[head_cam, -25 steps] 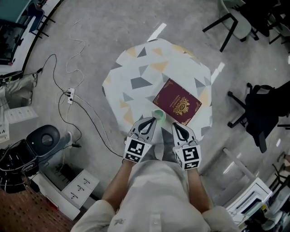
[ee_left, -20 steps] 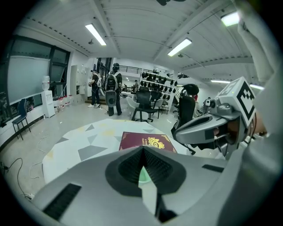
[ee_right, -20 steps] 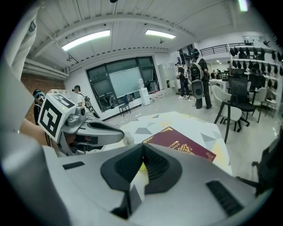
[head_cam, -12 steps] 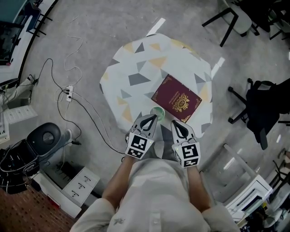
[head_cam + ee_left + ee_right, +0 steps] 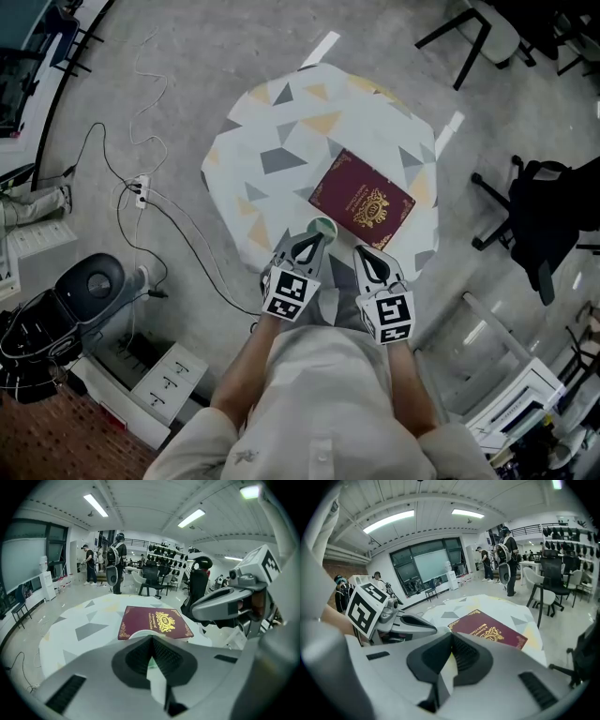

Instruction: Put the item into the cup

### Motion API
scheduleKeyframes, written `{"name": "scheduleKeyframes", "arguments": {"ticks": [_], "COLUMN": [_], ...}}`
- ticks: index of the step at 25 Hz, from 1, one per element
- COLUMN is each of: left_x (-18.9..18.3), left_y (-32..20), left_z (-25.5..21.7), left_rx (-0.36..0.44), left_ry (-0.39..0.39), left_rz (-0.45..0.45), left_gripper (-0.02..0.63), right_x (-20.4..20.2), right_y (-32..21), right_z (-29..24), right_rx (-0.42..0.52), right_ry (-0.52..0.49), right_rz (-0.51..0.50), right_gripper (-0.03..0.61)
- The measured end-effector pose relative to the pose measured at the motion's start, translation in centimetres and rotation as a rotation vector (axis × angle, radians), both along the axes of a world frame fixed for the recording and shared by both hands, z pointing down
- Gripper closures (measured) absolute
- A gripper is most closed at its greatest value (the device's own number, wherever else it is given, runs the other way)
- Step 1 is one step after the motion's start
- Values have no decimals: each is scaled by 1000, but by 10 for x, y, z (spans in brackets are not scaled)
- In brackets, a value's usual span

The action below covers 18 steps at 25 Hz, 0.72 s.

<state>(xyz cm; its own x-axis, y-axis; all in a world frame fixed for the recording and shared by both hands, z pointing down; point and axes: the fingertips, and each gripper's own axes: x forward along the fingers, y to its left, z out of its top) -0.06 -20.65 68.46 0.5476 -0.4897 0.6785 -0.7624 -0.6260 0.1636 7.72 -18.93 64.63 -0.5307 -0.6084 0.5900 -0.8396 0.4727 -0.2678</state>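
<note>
1. A small table [image 5: 272, 122], covered in a pale cloth printed with grey and yellow triangles, stands on a grey floor. We look down on it from its near edge.
2. At far left, cables [image 5: 120, 178] trail across the floor to a power strip [image 5: 141, 191].
3. Our left gripper [image 5: 314, 242] hovers over the table's near edge. Its jaws are pressed together at the tips and pinch nothing.
4. The cup [image 5: 323, 226] is small, pale green and upright. It sits on the table just ahead of the left gripper's tips, and we see nothing inside it.
5. Just right of the cup, a maroon booklet [image 5: 362, 199] with a gold crest lies flat and closed. We cannot tell whether it touches the cup. It is the only loose thing on the table, so we take it for the item, though it looks far wider than the cup's mouth.
6. We judge the booklet light, thin and fairly stiff, with a smooth cover that could slip. Lying flat, it offers only its edges, so the corner nearest us seems the best place to pinch.
7. Our right gripper [image 5: 364, 253] hovers beside the booklet's near corner. Its jaws are also closed tip to tip and hold nothing.
8. At far right, a dark office chair [image 5: 544, 225] stands well apart from the table.
</note>
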Motion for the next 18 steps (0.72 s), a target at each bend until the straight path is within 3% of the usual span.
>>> {"name": "scheduleKeyframes", "arguments": {"ticks": [18], "left_x": [0], "left_y": [1], "left_z": [30], "left_rx": [-92], "left_ry": [-112], "left_rz": [2], "left_gripper": [603], "right_x": [5], "right_y": [2], "right_z": [5], "right_rx": [-14], "right_ry": [2], "right_rz": [9], "right_gripper": [571]}}
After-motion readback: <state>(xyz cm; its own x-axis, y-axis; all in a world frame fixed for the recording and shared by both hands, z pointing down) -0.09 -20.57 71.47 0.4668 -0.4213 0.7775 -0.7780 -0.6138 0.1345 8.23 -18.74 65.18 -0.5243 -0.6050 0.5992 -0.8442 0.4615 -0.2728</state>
